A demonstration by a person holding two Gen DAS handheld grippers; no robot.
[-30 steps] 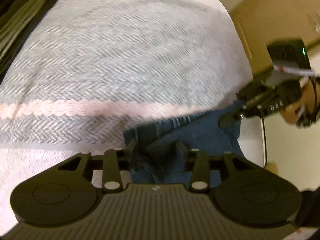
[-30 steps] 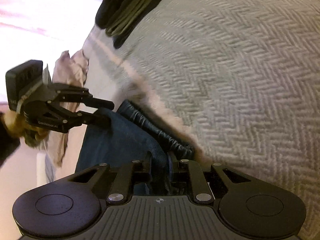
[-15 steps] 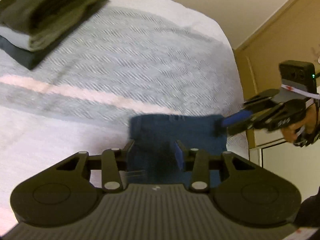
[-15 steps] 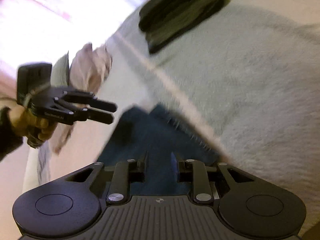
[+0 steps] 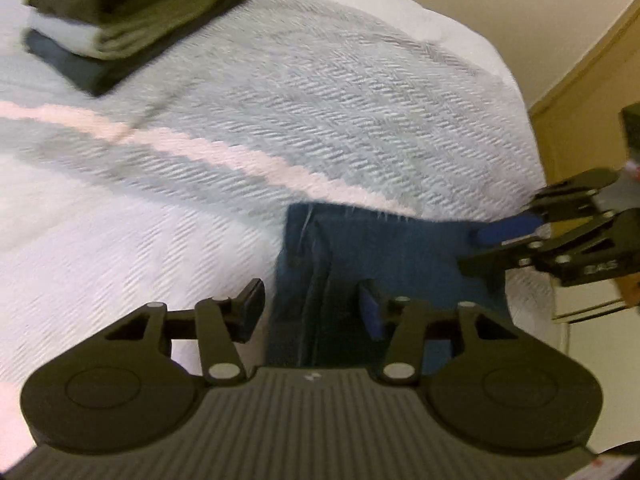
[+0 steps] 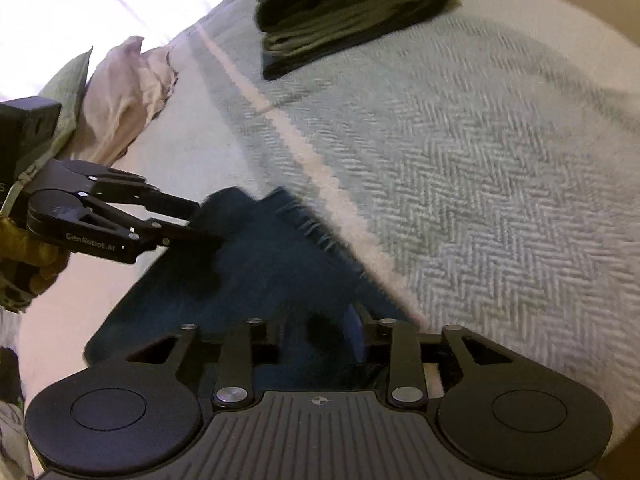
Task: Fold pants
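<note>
Folded blue pants (image 5: 384, 256) on bed blanket (image 5: 320, 92), left hand-held gripper (image 5: 312, 308) jaws opening astride them, right hand-held gripper (image 6: 320, 336) jaws opening, pads clear

The pants (image 5: 384, 256) lie folded on the bed (image 5: 360, 112), near its edge. A stack of clothes (image 5: 132, 12) sits on the bed well beyond them. In the right wrist view, pillows (image 6: 120, 96) lie left of the stack.
</note>
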